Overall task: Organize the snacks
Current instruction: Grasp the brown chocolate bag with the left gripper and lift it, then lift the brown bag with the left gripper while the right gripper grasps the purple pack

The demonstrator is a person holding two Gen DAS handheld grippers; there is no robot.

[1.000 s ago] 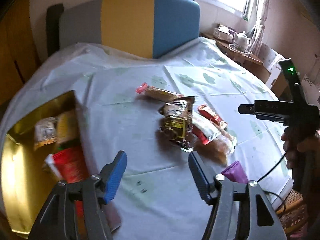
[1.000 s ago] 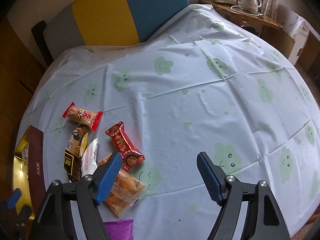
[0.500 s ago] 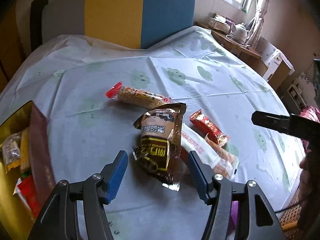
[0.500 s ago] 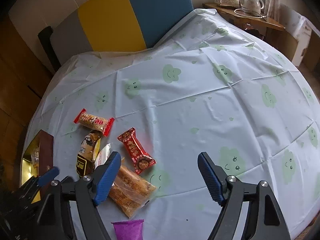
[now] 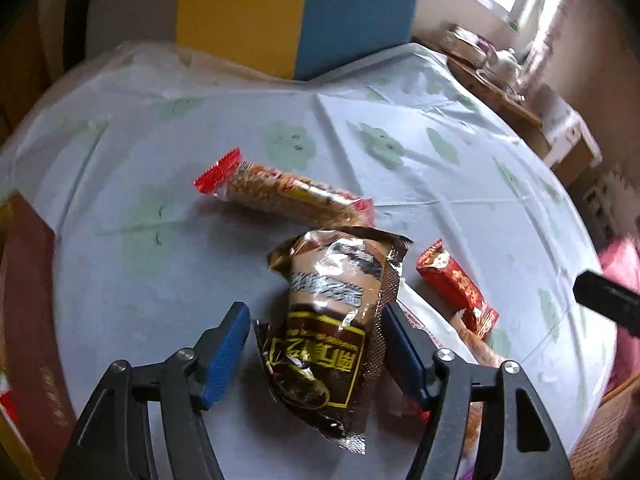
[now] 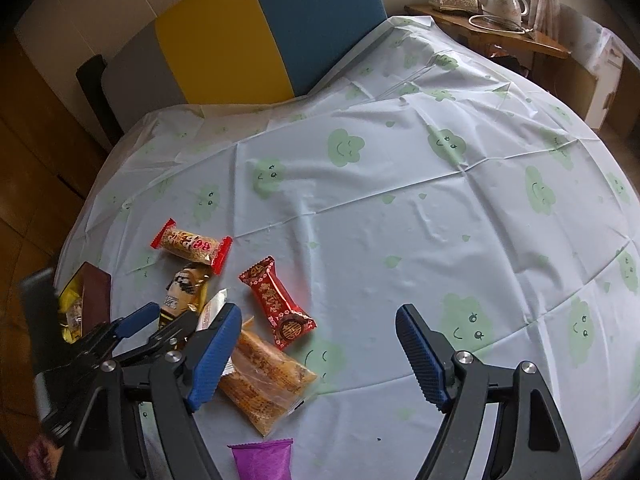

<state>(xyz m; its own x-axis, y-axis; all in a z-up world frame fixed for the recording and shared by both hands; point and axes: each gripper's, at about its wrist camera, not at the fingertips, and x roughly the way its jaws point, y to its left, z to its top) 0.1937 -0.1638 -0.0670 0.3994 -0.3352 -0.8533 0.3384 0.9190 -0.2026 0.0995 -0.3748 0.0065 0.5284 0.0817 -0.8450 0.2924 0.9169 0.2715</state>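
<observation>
A brown foil snack packet lies on the cloud-print tablecloth, between the fingers of my left gripper. The jaws stand open around it, and the right pad is at the packet's edge. From the right wrist view, the left gripper straddles that brown packet. Around it lie a red-ended cracker bar, a red packet, a white packet, a clear bag of orange biscuits and a purple packet. My right gripper hovers open above the table, holding nothing.
A gold-lined box with a maroon wall holds a few snacks at the table's left edge. A grey, yellow and blue chair back stands behind the table. A wooden side table with a teapot is at the far right.
My left gripper has moved from beside the gold box rightwards and down over the snack pile, so the brown packet now lies between its fingers. The right gripper has hardly moved.
</observation>
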